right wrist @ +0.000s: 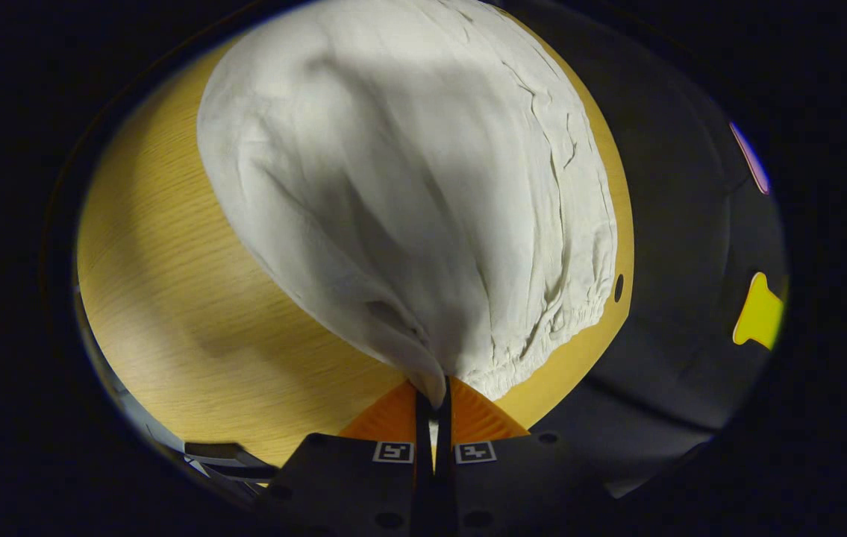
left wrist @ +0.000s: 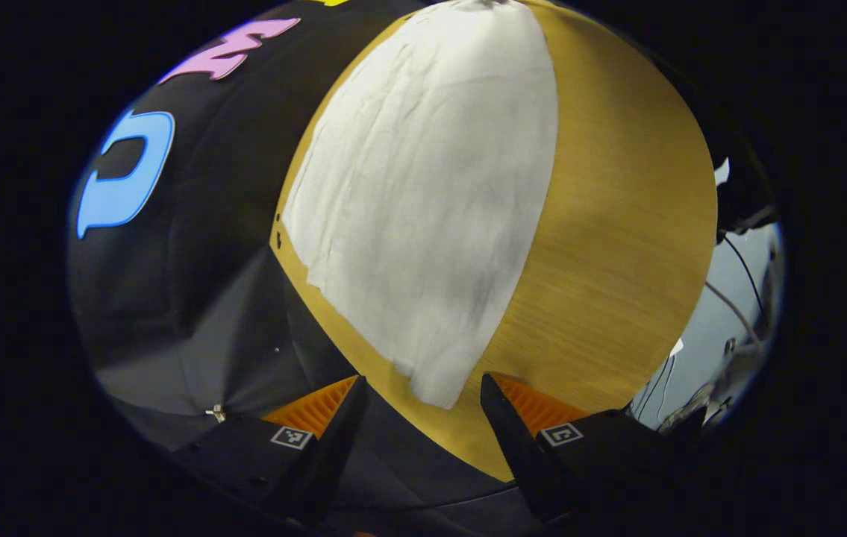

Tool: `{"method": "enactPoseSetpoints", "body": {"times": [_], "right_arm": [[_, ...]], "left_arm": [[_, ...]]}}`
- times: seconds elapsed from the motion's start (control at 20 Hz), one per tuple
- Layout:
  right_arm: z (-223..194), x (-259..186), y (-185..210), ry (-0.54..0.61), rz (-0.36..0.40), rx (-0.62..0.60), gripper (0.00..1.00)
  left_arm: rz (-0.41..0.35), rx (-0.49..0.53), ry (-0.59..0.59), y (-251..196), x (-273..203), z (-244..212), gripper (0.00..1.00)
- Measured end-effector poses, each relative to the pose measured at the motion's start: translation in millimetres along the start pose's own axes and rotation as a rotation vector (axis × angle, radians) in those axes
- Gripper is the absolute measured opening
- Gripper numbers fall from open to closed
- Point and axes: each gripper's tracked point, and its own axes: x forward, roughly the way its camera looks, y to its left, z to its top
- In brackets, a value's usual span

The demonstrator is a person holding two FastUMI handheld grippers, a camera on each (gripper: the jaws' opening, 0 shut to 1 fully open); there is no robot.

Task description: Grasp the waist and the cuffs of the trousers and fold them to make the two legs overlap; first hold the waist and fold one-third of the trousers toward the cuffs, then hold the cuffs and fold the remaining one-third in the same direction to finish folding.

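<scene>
White trousers (left wrist: 423, 201) lie flat along the wooden table (left wrist: 617, 224) in the left gripper view, their narrow cuff end (left wrist: 434, 384) nearest the camera. My left gripper (left wrist: 423, 391) is open, its fingers apart on either side of that cuff end and just short of it. In the right gripper view the trousers (right wrist: 408, 186) bunch up toward the camera, the gathered elastic waist (right wrist: 542, 335) at lower right. My right gripper (right wrist: 434, 399) is shut on a pinch of the waist cloth, which is lifted off the table (right wrist: 192, 313).
The table's near edge and corner (left wrist: 483, 462) sit just in front of the left gripper. Black booth cloth (left wrist: 192, 246) hangs on the left. Cables (left wrist: 736, 298) and grey floor lie off the table's right side. A small dark hole (right wrist: 619, 287) marks the table near the waist.
</scene>
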Motion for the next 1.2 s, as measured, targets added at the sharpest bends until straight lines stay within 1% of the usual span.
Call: {"method": "enactPoseSetpoints", "body": {"times": [0.05, 0.15, 0.2, 0.25, 0.3, 0.35, 0.4, 0.45, 0.5, 0.6, 0.65, 0.7, 0.75, 0.8, 0.85, 1.0, 1.05, 1.15, 1.2], "right_arm": [[-1, 1, -1, 0.004, -0.006, -0.002, 0.05], [-1, 1, -1, 0.017, -0.021, -0.004, 0.05], [-2, 0, -1, 0.02, -0.022, -0.003, 0.05], [-1, 1, -1, 0.021, -0.023, -0.002, 0.05], [-1, 1, -2, 0.021, -0.023, -0.001, 0.05], [-1, 1, -2, 0.024, -0.024, 0.001, 0.05], [-1, 1, -2, 0.028, -0.027, 0.0, 0.05], [-1, 1, -2, 0.032, -0.033, -0.003, 0.05], [0, 0, -2, 0.038, -0.04, -0.007, 0.05], [-1, 0, -2, 0.046, -0.05, -0.01, 0.05], [0, 1, -2, 0.048, -0.049, -0.007, 0.05], [0, 1, -2, 0.047, -0.046, 0.001, 0.05], [-1, 1, -2, 0.047, -0.042, 0.013, 0.05], [-1, 1, -3, 0.045, -0.041, 0.017, 0.05], [-1, 1, -3, 0.041, -0.043, 0.019, 0.05], [-2, 0, -1, 0.033, -0.043, 0.015, 0.05], [-1, -2, -3, 0.027, -0.046, 0.017, 0.05], [-3, -8, -10, 0.016, -0.075, 0.051, 0.05], [-3, -13, -15, 0.008, -0.094, 0.078, 0.05]], "left_arm": [[0.003, 0.013, -0.006, 2, 3, 3, 0.94], [0.003, 0.034, -0.022, 5, 10, 5, 0.87], [0.008, 0.044, -0.027, 7, 13, 8, 0.85], [0.008, 0.05, -0.031, 9, 18, 10, 0.81], [0.006, 0.045, -0.038, 12, 22, 12, 0.79], [0.006, 0.042, -0.042, 13, 26, 15, 0.72], [0.01, 0.044, -0.046, 17, 30, 16, 0.69], [0.011, 0.05, -0.047, 19, 33, 19, 0.64], [-0.004, 0.05, -0.046, 17, 38, 20, 0.63], [-0.021, 0.039, -0.036, 17, 44, 21, 0.45], [-0.024, 0.023, -0.029, 15, 45, 20, 0.39], [-0.02, 0.008, -0.02, 15, 49, 21, 0.24], [0.0, 0.003, -0.005, 14, 50, 22, 0.1], [0.028, 0.002, 0.009, 17, 50, 21, 0.19], [0.043, -0.015, 0.028, 16, 50, 20, 0.06], [0.035, -0.113, 0.04, 18, 49, 23, 0.05], [0.021, -0.15, 0.04, 18, 48, 23, 0.05], [0.042, -0.222, 0.027, 29, 42, 27, 0.05], [0.067, -0.256, 0.017, 40, 34, 28, 0.05]]}}
